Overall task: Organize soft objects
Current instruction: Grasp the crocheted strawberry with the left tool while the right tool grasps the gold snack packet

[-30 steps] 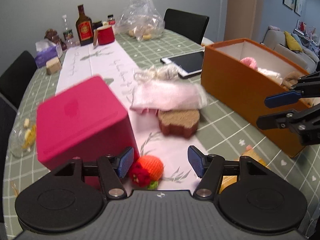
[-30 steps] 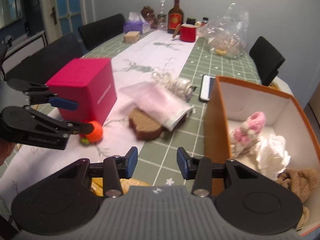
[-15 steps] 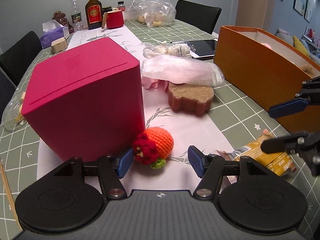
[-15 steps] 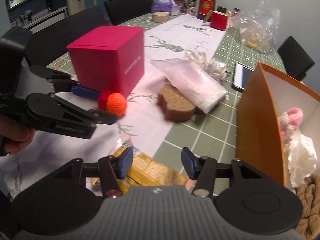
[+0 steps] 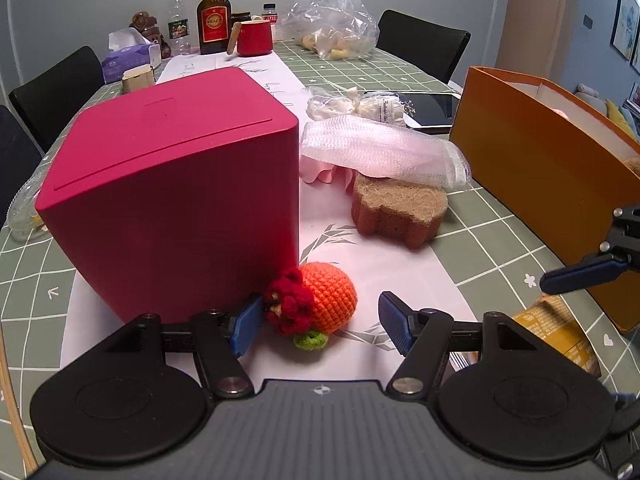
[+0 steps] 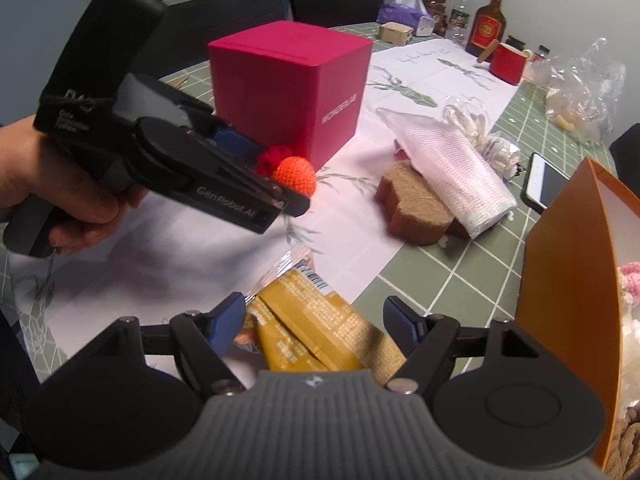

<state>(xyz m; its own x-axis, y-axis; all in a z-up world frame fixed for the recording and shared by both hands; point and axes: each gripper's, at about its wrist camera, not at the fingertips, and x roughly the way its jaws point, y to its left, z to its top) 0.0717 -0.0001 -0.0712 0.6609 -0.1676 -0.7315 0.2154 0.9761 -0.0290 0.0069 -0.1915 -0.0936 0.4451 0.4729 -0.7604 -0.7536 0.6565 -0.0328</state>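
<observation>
An orange crocheted ball with a red tuft lies on the white runner against the pink box. My left gripper is open with the ball between its fingers; it also shows in the right wrist view, around the ball. My right gripper is open over a yellow snack packet. A brown sponge lies under a white mesh cloth. The orange box holds soft toys.
A phone, a wrapped bundle, a bottle, a red mug, a tissue box and a plastic bag stand farther back. Black chairs ring the table.
My left gripper has come down and forward until the crocheted ball sits between its fingers. My right gripper has dropped low over the yellow packet and opened wider.
</observation>
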